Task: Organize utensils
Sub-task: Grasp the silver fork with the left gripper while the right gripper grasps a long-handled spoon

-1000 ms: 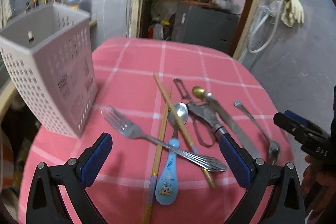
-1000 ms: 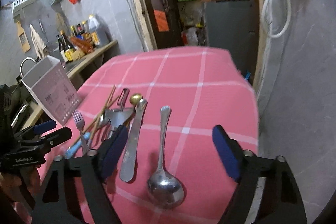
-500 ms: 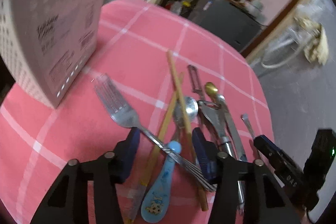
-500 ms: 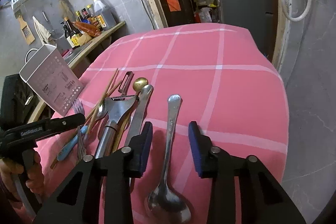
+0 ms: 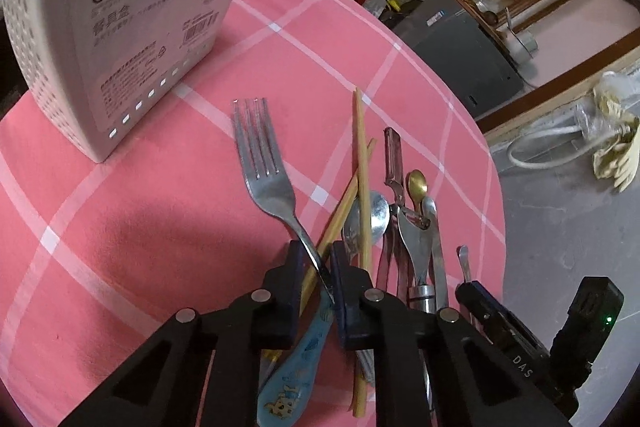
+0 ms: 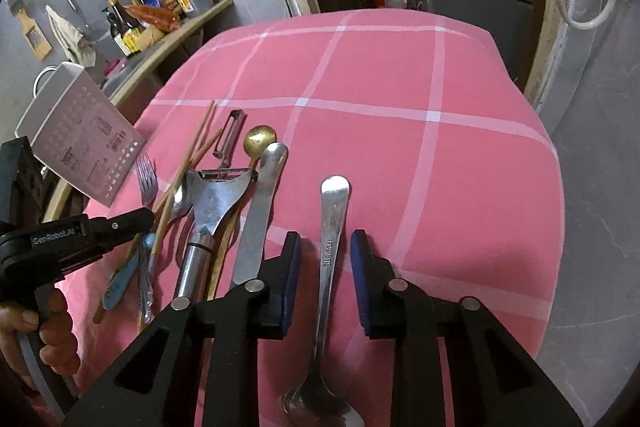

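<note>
- The white perforated caddy (image 5: 120,27) carried a label reading "Tablew Case" in large dark letters; the lines beneath, some in Chinese characters, and the barcode with its digits were too small to read.
- The right gripper (image 5: 516,359), seen from the left wrist view, bore "DAS" in pale letters on its black body.
- The left gripper (image 6: 80,235), seen from the right wrist view, bore "GenRobot.AI" in white on its black arm.
- The spoon (image 6: 330,247) had small stamped characters on its handle, too faint to read.
- The bottles (image 6: 132,23) on the shelf had labels that were not legible.
</note>
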Available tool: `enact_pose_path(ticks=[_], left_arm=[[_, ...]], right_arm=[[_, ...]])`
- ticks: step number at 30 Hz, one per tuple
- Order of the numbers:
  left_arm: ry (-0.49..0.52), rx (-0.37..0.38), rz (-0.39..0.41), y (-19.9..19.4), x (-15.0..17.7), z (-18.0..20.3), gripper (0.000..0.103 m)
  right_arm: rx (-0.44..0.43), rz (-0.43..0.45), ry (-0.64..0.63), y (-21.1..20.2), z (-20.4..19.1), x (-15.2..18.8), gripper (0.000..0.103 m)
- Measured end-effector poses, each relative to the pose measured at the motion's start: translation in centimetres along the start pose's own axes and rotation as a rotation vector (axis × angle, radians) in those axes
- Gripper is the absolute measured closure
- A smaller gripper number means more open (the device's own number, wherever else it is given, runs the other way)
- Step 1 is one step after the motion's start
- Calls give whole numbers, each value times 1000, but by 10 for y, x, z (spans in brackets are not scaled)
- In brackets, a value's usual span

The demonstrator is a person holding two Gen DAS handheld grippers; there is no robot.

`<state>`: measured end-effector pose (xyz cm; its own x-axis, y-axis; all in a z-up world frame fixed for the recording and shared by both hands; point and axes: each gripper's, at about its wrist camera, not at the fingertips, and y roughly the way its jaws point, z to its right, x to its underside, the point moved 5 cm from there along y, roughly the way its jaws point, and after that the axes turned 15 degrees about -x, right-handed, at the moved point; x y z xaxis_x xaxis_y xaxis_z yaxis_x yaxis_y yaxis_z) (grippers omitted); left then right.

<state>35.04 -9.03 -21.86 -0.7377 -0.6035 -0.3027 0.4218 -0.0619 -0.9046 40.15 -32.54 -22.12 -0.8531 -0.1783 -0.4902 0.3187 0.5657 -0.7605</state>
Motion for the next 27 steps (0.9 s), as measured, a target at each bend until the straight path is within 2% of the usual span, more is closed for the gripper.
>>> enact_pose_path(ticks=[3, 7, 12, 17, 27], left_arm=[[36, -2, 7, -2, 1, 3, 93], [121, -6, 24, -11, 9, 14, 96], [178, 11, -13, -17, 18, 15, 96], [151, 34, -61, -20, 18, 2, 96], [219, 108, -142, -25, 36, -11, 96]], right_arm=[[-14, -8, 33, -2, 2, 2, 95], [-41, -8, 78, -6, 3, 6, 95], [-68, 11, 126, -12, 3, 12, 95], [-110, 17, 186, -17, -2, 24, 95], [-156, 14, 302, -10, -9, 49, 95]])
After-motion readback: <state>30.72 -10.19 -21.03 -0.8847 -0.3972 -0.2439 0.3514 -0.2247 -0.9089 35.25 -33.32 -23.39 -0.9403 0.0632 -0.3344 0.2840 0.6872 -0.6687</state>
